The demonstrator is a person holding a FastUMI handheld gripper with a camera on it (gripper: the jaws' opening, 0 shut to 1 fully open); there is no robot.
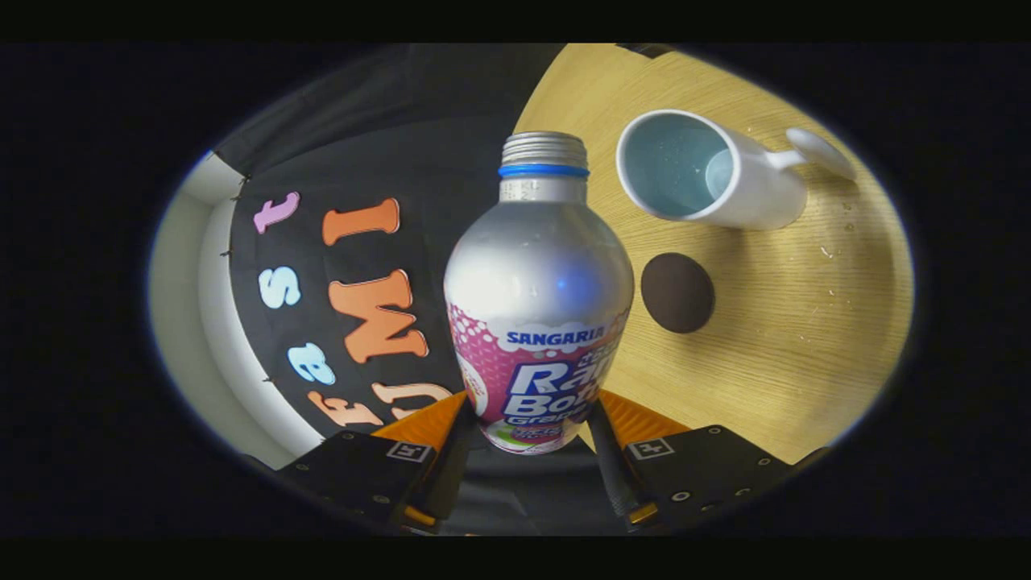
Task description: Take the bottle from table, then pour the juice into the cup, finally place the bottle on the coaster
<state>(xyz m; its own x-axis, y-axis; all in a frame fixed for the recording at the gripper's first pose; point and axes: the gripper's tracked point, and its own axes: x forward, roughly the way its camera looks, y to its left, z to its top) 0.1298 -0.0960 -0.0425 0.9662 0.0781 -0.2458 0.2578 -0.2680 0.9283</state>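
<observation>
Currently the gripper (532, 439) has the bottle (538, 298) clamped between its two fingers, both pressing on the lower labelled part of the body. Bottle: silver metal, pink and white label on the lower half, blue ring under a bare threaded neck, no cap on. Its contents cannot be seen from here; the mouth points away from the camera.

Whole scene is rolled in the gripper view, with the wooden desk (805, 338) beyond and to one side of the bottle and the black cloth wall on the other side.

Cup (709, 173): white mug with handle, pale blue inside, standing on the desk beyond the fingers, near the bottle's neck but apart from it. Its interior appears empty; no liquid level is discernible.

Coaster (677, 292): dark round disc lying flat on the desk, between the cup and the gripper, just beside the bottle's shoulder, nothing on it
</observation>
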